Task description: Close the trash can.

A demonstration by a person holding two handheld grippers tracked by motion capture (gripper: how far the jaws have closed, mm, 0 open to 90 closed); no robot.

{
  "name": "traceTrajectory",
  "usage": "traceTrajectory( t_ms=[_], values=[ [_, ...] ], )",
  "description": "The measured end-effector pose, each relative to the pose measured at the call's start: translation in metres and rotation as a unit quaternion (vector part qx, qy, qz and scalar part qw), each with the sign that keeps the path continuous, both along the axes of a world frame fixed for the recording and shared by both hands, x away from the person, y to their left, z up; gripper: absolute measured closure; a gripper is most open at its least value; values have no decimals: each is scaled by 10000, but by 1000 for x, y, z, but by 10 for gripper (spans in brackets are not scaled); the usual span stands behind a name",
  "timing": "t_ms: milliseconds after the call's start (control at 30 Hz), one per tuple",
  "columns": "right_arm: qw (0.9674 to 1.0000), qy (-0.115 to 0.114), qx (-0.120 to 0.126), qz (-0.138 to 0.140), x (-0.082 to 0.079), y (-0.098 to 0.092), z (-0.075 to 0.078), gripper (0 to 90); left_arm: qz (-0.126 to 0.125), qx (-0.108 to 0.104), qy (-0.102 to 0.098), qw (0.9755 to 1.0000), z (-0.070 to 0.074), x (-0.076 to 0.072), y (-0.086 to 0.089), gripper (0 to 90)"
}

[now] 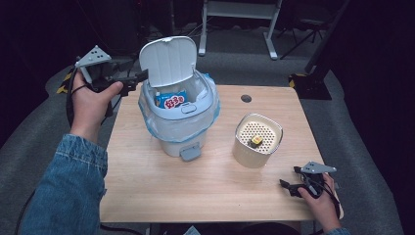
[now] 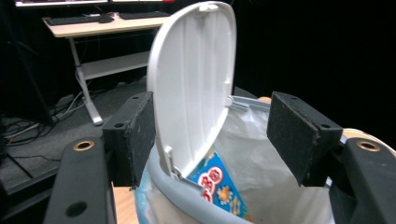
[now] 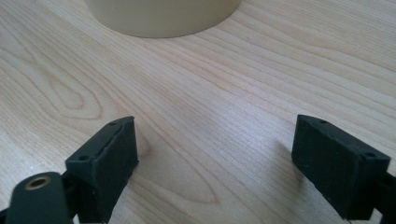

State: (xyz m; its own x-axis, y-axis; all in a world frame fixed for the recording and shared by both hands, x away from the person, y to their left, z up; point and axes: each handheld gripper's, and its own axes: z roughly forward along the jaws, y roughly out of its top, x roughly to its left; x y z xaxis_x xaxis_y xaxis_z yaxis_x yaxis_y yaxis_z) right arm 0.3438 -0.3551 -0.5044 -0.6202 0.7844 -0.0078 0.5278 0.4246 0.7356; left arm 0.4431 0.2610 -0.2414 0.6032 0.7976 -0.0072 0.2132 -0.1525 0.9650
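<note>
Step looks like shutting the pedal bin [image 1: 177, 115]: it stands on the left-centre of the table [image 1: 147, 186], white liner bag [image 1: 208, 115] folded over the rim, lid [image 1: 169, 59] tipped up & back on its hinge. Blue snack packet [image 1: 171, 99] lies inside, upper part showing above the rim.

Left gripper [image 1: 138, 78] hangs at the lid's left edge, jaws well apart w/ nothing clamped; in the left gripper view the lid edge [image 2: 196, 79] sits btwn the pads [image 2: 142, 135] but isn't pinched.

To do it well, I'd judge: push the lid's top edge fwd & down w/ one pad rather than squeezing it, go slow so the light bin doesn't slide, and check the packet corner won't catch the lid.

Right gripper [image 1: 293, 188] rests low on the table's near right corner, jaws wide, empty, pointing at the cream canister [image 1: 258, 140] w/ a perforated top and a small yellow-and-dark item [image 1: 255, 141] on it.

Table is pale wood grain w/ a dark cable hole [image 1: 246, 98] at the back. Room is dark, grey carpet; white desk frame [image 1: 240, 19] behind
</note>
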Motion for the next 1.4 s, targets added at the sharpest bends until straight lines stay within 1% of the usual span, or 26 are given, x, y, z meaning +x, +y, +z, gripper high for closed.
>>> traceTrajectory(
  t_ms=[33, 67, 133, 300, 400, 467, 533, 567, 600, 667, 700, 767, 800, 900, 967, 1100, 1133, 1233, 1300, 1400],
  values=[
    [10000, -1, 0, 1, 0, 0, 0, 144, 75, 108, -21, 9999, 1, 2, -1, 324],
    [10000, 0, 0, 1, 0, 0, 0, 145, 109, 132, -27, 9999, 2, 4, -2, 323],
    [10000, 1, 0, 1, 0, 0, 0, 145, 110, 69, -22, 9999, 2, 9, -3, 323],
    [10000, 1, 1, 1, 0, 0, 0, 145, 153, 82, 4, 9998, 2, 21, -8, 323],
    [10000, 0, 0, 1, 0, 0, 0, 144, 63, -21, 44, 10000, 1, 27, -10, 323],
    [10000, 1, 1, 1, 0, 0, 0, 145, 6, -28, 63, 10000, 0, 30, -13, 342],
    [10000, 1, 1, 1, 0, 0, 0, 145, -76, -59, 68, 9999, 0, 31, -15, 362],
    [10000, 0, 1, 1, 0, 0, 0, 144, -76, -35, 71, 9999, 0, 30, -16, 343],
    [10000, 1, 1, 1, 0, 0, 0, 144, -81, -10, 70, 9999, 0, 30, -16, 343],
    [10000, 1, 1, 1, 0, 0, 0, 145, -119, -55, 100, 9999, 1, 29, -14, 359],
    [10000, 0, 2, 1, 0, 0, 0, 145, -139, -98, 115, 9998, 1, 29, -14, 370],
    [10000, 1, 2, 1, 0, 0, 0, 144, -178, -34, 105, 9998, 0, 26, -13, 413],
    [10000, 0, 0, 2, 0, 0, 0, 145, -236, -14, 89, 9997, 0, 24, -14, 419],
    [10000, 0, 1, 1, 0, 0, 0, 144, -429, -60, 177, 9989, 0, 15, -14, 420],
    [10000, -1, 0, 2, 0, 0, 0, 144, -514, -69, 217, 9984, -1, 9, -17, 415],
    [10000, 0, 0, 0, 0, 0, 0, 144, -681, 105, 242, 9973, -5, -3, -24, 379],
    [10000, -1, 0, 0, 0, 0, 0, 144, -725, 117, 251, 9970, -6, -6, -26, 373],
    [10000, 0, 0, 1, 0, 0, 0, 144, -903, 53, 263, 9956, -9, -12, -30, 384],
    [10000, -1, 0, 1, 0, 0, 0, 145, -991, 102, 295, 9946, -12, -16, -34, 386],
    [10000, -1, -1, 1, 0, 0, 0, 145, -1103, 118, 384, 9931, -17, -18, -40, 403]
  ],
)
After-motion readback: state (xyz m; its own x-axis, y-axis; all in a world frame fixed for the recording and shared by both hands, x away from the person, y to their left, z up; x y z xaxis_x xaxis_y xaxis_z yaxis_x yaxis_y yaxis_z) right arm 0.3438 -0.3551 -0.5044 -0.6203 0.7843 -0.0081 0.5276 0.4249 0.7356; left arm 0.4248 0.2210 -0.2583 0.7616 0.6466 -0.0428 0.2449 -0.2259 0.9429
